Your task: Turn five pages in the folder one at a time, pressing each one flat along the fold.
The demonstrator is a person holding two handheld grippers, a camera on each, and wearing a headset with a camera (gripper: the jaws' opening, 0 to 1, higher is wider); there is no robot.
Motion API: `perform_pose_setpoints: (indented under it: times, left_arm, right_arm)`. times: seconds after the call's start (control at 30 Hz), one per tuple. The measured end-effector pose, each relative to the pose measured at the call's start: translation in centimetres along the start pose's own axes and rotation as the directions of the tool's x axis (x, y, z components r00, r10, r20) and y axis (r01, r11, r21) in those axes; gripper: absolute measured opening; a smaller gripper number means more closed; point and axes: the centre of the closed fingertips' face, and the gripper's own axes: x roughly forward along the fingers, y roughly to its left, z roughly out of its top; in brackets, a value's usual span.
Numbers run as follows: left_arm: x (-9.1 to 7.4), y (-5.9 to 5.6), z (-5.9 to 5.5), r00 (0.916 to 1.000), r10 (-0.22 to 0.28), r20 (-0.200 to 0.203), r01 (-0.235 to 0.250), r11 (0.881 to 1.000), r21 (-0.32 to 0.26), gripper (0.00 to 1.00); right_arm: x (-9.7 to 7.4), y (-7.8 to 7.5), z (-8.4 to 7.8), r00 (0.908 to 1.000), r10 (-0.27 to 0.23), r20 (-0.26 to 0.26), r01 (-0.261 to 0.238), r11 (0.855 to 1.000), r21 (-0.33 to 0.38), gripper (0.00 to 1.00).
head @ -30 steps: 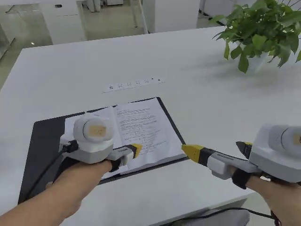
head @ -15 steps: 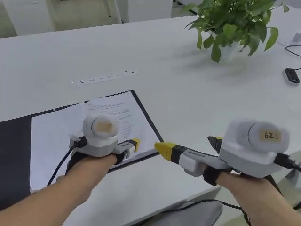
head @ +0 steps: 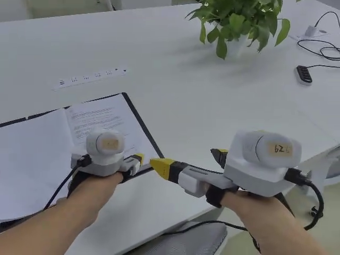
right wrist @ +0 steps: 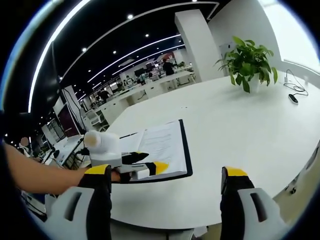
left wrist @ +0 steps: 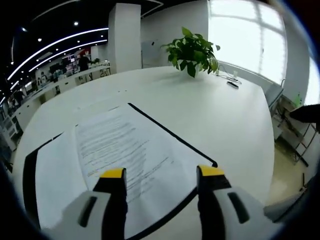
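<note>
White bench [head: 212,106] | folder [head: 37,154] lies open at left | left tongs [left wrist: 161,174] jaws apart over its near right corner | right tongs [right wrist: 165,172] jaws apart, just right of it | plant [head: 239,21] far right

Left gripper [left wrist: 162,173] and right gripper [right wrist: 165,171] held side by side, jaws spread apart

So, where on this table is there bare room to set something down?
Widest bare patch: the table between the folder and the plant. Also bare beyond the socket panel. Crowded: the folder's near corner, where left gripper and right gripper sit, and by the power strip.
</note>
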Motion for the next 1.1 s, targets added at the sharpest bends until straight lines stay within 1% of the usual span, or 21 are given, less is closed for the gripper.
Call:
perform_pose_setpoints:
  times: [0.1, 0.2, 0.27, 0.33, 0.4, 0.47, 0.57, 0.6, 0.63, 0.7, 0.77, 0.8, 0.93, 1.1]
  left_arm:
    - [0.5, 0.1, -0.2, 1.0000, 0.006, -0.005, -0.006, 1.000, -0.007, 0.55]
    - [1.1, -0.2, -0.6, 0.9999, 0.006, -0.012, -0.006, 1.000, -0.011, 0.55]
    - [1.4, -0.3, -1.1, 0.9996, 0.018, -0.023, -0.018, 1.000, -0.003, 0.53]
    - [1.6, -0.2, -1.9, 0.9986, 0.036, -0.039, -0.036, 0.999, 0.004, 0.47]
    - [1.6, -0.1, -2.0, 0.9986, 0.052, -0.009, -0.052, 0.999, 0.008, 0.46]
    - [1.6, 0.0, -2.0, 0.9978, 0.064, 0.017, -0.064, 0.998, -0.002, 0.46]
    - [1.5, 0.5, -2.0, 0.9933, 0.094, 0.067, -0.093, 0.995, -0.017, 0.41]
    - [1.4, 0.8, -1.7, 0.9906, 0.101, 0.092, -0.101, 0.995, -0.004, 0.37]
    - [1.4, 0.8, -2.0, 0.9912, 0.099, 0.088, -0.098, 0.995, -0.011, 0.35]
    - [1.2, 0.9, -2.0, 0.9887, 0.097, 0.114, -0.098, 0.995, 0.000, 0.32]
    - [1.2, 0.9, -2.0, 0.9871, 0.093, 0.130, -0.095, 0.995, 0.012, 0.31]
    - [1.2, 0.9, -2.0, 0.9867, 0.093, 0.133, -0.095, 0.995, 0.009, 0.31]
    - [1.0, 0.8, -2.0, 0.9810, 0.091, 0.171, -0.092, 0.996, -0.005, 0.31]
    - [1.0, 1.0, -2.1, 0.9786, 0.085, 0.188, -0.084, 0.996, -0.011, 0.30]
  right_arm:
    - [0.1, 0.0, -0.1, 1.0000, 0.003, -0.001, -0.003, 1.000, 0.003, 0.90]
    - [0.2, 0.1, -0.3, 0.9999, 0.009, -0.006, -0.009, 1.000, 0.008, 0.89]
    - [0.3, 0.0, -0.4, 0.9999, 0.010, -0.011, -0.010, 1.000, 0.007, 0.89]
    - [0.3, -0.1, -0.6, 0.9998, 0.008, -0.018, -0.008, 1.000, 0.010, 0.89]
    - [0.4, -0.2, -0.7, 0.9998, 0.008, -0.018, -0.008, 1.000, 0.015, 0.89]
    - [0.5, -0.4, -1.0, 0.9996, 0.005, -0.026, -0.005, 1.000, 0.019, 0.88]
    - [0.7, -0.5, -1.3, 0.9993, 0.007, -0.036, -0.006, 1.000, 0.026, 0.88]
    - [0.7, -0.5, -1.3, 0.9993, 0.007, -0.037, -0.006, 1.000, 0.027, 0.88]
    - [0.8, -0.5, -1.4, 0.9992, 0.007, -0.040, -0.006, 1.000, 0.029, 0.88]
    - [0.9, -0.5, -1.5, 0.9990, 0.011, -0.043, -0.009, 0.999, 0.031, 0.88]
    - [1.0, -0.5, -1.4, 0.9989, 0.012, -0.045, -0.010, 0.999, 0.038, 0.87]
    - [1.1, -0.6, -1.4, 0.9989, 0.012, -0.045, -0.010, 0.999, 0.042, 0.87]
    - [1.2, -0.9, -1.5, 0.9988, 0.007, -0.049, -0.005, 0.999, 0.054, 0.86]
    - [1.3, -1.1, -1.3, 0.9991, 0.004, -0.043, -0.001, 0.998, 0.070, 0.85]
